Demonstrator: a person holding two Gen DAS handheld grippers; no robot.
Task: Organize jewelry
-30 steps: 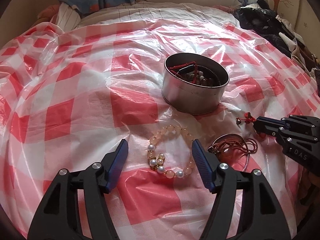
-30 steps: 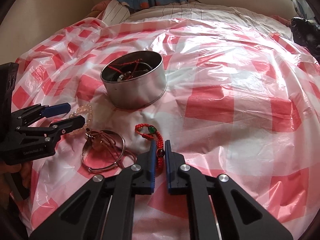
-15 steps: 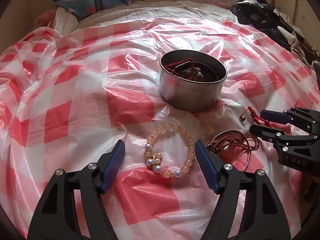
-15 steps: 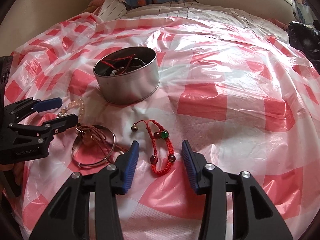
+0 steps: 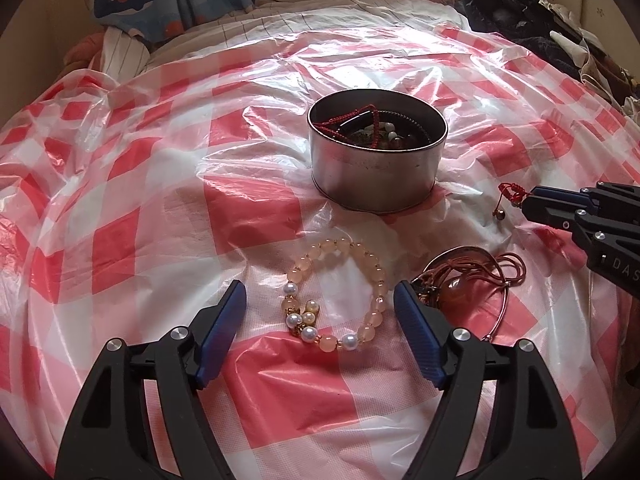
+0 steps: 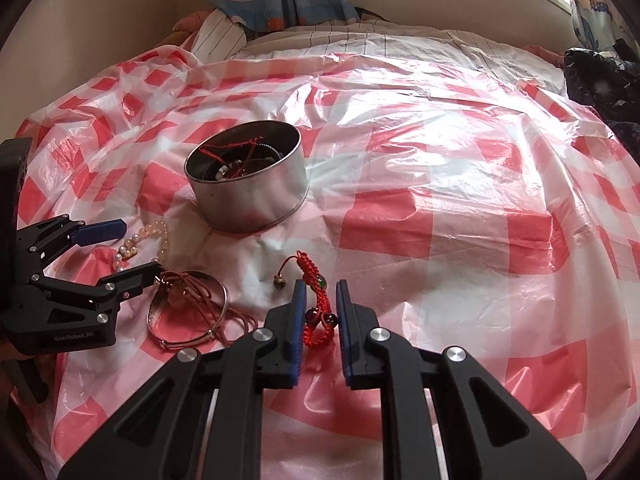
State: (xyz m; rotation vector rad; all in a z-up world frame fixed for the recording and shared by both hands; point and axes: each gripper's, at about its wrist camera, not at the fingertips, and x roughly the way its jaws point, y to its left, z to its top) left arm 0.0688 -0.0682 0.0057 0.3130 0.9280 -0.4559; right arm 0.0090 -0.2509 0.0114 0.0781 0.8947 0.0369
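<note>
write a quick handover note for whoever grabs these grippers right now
Left gripper: open, jaws have just been opening, straddling the pink bead bracelet.
Right gripper: jaws have just been closing round the red braided bracelet; firm grip unconfirmed.
Done: several pieces already in the round metal tin.
Left: both bracelets, plus the bangle with corded pendant lying near the tin.

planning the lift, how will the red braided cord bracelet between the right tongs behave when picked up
The red cord bracelet would probably go floppy and dangle, since it lies in a loose folded loop. It looks light: thin cord and a few small beads. Its tassel bead may swing or trail.
</note>
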